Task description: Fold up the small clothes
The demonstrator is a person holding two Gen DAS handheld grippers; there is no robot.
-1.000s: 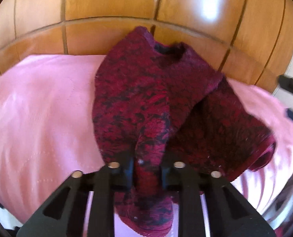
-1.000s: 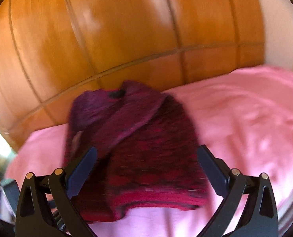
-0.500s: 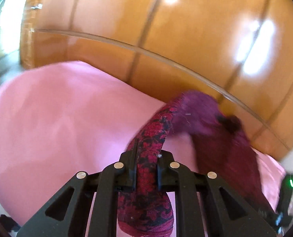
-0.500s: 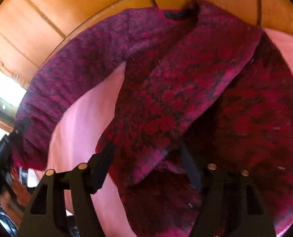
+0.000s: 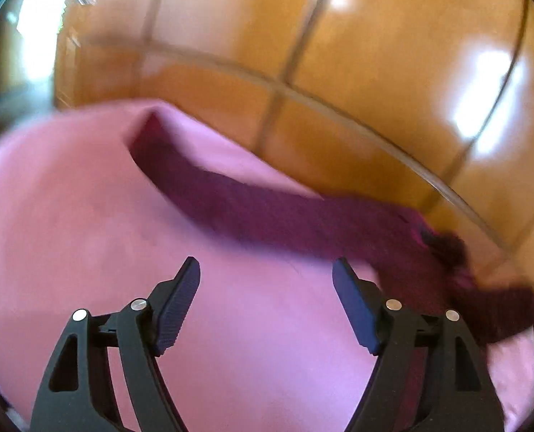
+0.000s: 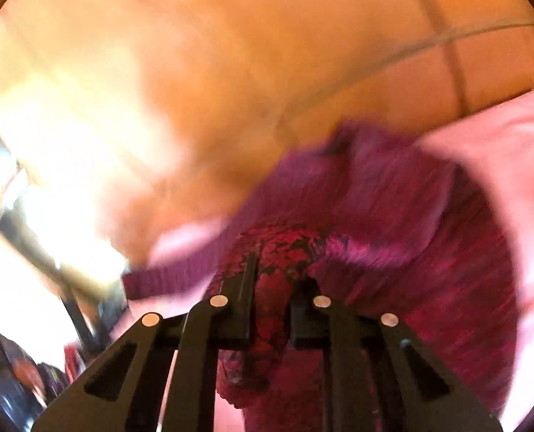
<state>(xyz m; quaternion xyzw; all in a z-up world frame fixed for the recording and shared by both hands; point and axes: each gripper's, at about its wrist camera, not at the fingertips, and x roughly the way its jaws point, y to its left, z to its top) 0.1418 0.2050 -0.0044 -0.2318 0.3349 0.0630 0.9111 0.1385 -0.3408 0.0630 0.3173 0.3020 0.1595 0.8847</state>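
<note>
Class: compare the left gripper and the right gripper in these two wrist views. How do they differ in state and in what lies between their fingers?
The left gripper is open, its jaws spread wide; the right gripper is shut on the maroon sweater. Between the left gripper's fingers only the pink sheet shows; the right gripper's pinch a bunched fold. Both are black two-finger tools over the same sheet.

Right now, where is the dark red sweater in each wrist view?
Left wrist: the sweater runs as a sleeve from upper left to a bunch at right, beyond the open left tongs.
Right wrist: lower centre, pinched in the right tongs.
Shared landmark: the wooden wall panels.
</note>
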